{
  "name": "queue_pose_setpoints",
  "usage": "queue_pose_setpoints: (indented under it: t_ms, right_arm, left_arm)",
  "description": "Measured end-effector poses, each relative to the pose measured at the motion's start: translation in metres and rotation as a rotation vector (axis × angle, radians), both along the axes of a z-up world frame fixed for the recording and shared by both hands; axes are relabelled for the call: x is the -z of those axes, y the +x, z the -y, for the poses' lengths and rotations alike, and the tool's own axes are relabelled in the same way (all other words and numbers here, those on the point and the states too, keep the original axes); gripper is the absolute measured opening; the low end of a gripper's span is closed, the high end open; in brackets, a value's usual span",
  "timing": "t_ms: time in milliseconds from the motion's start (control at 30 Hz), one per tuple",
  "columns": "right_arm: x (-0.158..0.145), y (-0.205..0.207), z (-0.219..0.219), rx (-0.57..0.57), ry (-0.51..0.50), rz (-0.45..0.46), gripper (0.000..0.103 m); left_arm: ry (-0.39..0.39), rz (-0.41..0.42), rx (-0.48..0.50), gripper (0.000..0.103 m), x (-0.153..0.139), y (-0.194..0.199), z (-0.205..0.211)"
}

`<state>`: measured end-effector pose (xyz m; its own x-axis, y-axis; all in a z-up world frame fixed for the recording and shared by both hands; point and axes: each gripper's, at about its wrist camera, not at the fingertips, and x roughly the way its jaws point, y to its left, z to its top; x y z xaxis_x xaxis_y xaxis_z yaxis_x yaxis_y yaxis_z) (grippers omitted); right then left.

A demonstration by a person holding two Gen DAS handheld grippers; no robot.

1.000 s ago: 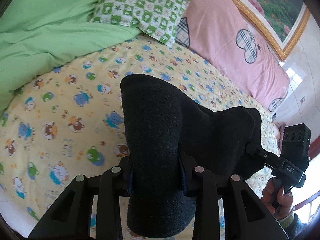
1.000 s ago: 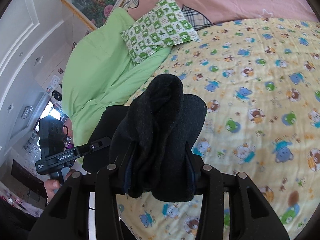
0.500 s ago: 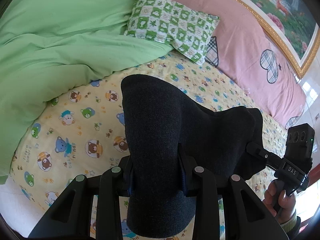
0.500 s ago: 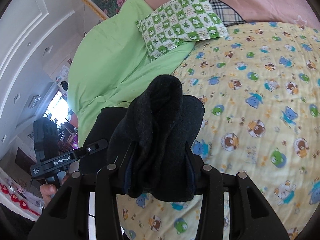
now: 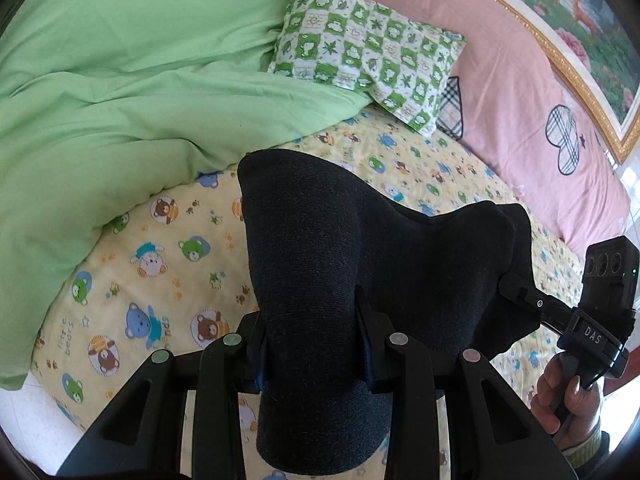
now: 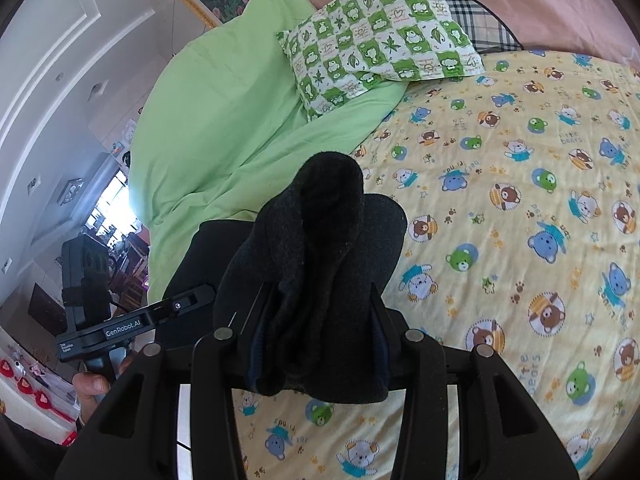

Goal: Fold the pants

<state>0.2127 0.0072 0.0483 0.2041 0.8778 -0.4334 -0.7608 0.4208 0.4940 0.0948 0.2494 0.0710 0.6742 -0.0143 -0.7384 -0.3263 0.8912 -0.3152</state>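
The dark charcoal pants [image 5: 320,264] hang bunched in the air above the yellow bear-print sheet [image 5: 160,264]. My left gripper [image 5: 312,344] is shut on a thick fold of them; the cloth hides the fingertips. My right gripper [image 6: 316,340] is shut on the other end of the pants [image 6: 320,248], which bulges up over its jaws. The right gripper also shows at the right of the left wrist view [image 5: 560,312], clamped on the pants' far corner. The left gripper shows at the left of the right wrist view [image 6: 132,324].
A green duvet [image 5: 120,80] is heaped on the left of the bed. A green-and-white checked pillow [image 5: 368,52] leans on a pink headboard cover [image 5: 520,80]. The bear-print sheet [image 6: 520,200] spreads to the right. The bed's near edge and pale floor [image 5: 32,412] are at lower left.
Both grippers have carried the pants leftward over the bed toward the green duvet and pillow, which now fill more of both views. The grip on the pants is unchanged.
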Motion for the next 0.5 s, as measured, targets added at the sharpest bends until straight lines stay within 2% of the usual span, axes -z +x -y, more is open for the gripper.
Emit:
queue_pose_setpoints:
  t_ms: [500]
  right_arm:
    - [-0.004, 0.026, -0.033, -0.021, -0.011, 0.021, 0.045]
  left_arm:
    - [0.024, -0.014, -0.040, 0.034, 0.006, 0.026, -0.016]
